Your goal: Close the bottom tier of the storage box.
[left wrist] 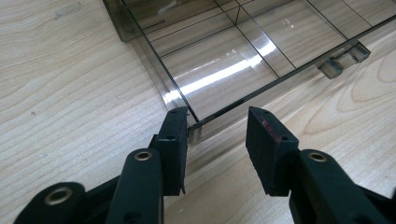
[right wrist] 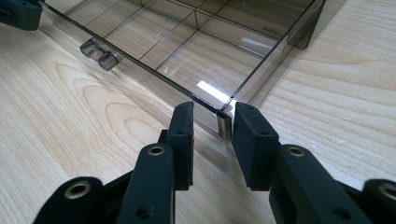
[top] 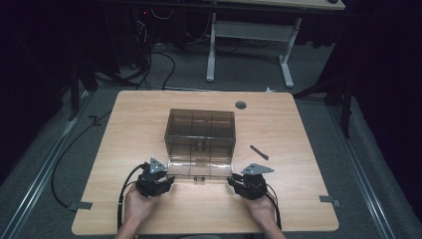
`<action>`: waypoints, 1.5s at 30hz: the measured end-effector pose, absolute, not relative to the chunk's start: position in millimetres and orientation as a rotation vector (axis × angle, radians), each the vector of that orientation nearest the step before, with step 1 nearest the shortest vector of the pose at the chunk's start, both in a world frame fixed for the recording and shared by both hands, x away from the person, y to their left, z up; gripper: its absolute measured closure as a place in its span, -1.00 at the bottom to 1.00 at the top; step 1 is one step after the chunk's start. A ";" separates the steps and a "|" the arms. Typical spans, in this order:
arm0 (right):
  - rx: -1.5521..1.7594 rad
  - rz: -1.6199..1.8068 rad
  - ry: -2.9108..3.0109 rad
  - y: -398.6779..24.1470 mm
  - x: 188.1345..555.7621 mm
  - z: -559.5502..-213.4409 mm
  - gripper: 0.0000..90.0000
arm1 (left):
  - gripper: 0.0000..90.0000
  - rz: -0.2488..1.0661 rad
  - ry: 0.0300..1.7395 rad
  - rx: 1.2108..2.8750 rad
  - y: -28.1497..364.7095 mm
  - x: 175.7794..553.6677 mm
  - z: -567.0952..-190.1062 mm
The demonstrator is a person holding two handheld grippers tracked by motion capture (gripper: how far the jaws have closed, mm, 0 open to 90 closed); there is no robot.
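A smoky see-through compartment box (top: 200,130) stands mid-table, its clear lid (top: 199,169) folded flat towards me. My left gripper (top: 168,180) sits at the lid's near left corner and my right gripper (top: 232,182) at its near right corner. In the left gripper view the jaws (left wrist: 217,123) are open. The lid corner (left wrist: 192,122) lies against the left pad, and the right pad stands apart from it. In the right gripper view the gripper (right wrist: 212,116) is also open, with the lid corner (right wrist: 224,122) beside the right pad. Two latch tabs (left wrist: 343,58) (right wrist: 100,53) jut from the lid's front edge.
A short dark stick (top: 259,152) lies on the wooden table (top: 308,199) to the right of the box. A round cable hole (top: 241,105) is near the far edge. White desk legs (top: 211,55) and cables (top: 149,69) stand on the floor beyond.
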State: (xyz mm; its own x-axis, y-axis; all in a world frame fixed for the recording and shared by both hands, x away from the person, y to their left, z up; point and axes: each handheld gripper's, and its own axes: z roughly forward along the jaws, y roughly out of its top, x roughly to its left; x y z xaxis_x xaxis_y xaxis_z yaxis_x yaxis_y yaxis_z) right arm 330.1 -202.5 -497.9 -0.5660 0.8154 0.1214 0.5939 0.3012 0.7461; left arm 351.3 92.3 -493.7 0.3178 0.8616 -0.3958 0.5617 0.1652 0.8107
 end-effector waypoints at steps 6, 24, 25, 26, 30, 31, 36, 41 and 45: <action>1.282 1.127 2.293 -202.3 327.4 -497.8 0.54 | 0.32 0.350 1.360 1.514 92.6 348.9 -493.6; 1.276 1.132 2.300 -202.3 316.9 -498.5 0.54 | 0.32 0.338 1.361 1.495 95.0 339.0 -494.2; 1.275 1.133 2.300 -202.3 316.6 -498.6 0.54 | 0.31 0.338 1.361 1.493 95.1 338.7 -494.2; 1.278 1.134 2.300 -202.3 316.2 -498.6 0.54 | 0.32 0.337 1.362 1.492 95.2 338.5 -494.3; 1.276 1.133 2.304 -202.2 315.3 -499.8 0.54 | 0.31 0.333 1.364 1.488 95.4 337.5 -494.2; 1.280 1.131 2.305 -202.1 315.0 -499.8 0.54 | 0.32 0.333 1.364 1.490 95.5 337.2 -494.2; 1.274 1.130 2.308 -202.3 314.1 -499.8 0.54 | 0.31 0.330 1.365 1.489 95.9 336.0 -494.2; 1.274 1.125 2.309 -202.0 312.0 -499.5 0.54 | 0.31 0.324 1.368 1.482 96.0 333.4 -494.0; 1.274 1.122 2.314 -202.5 310.3 -499.3 0.54 | 0.31 0.319 1.371 1.484 96.1 329.8 -493.6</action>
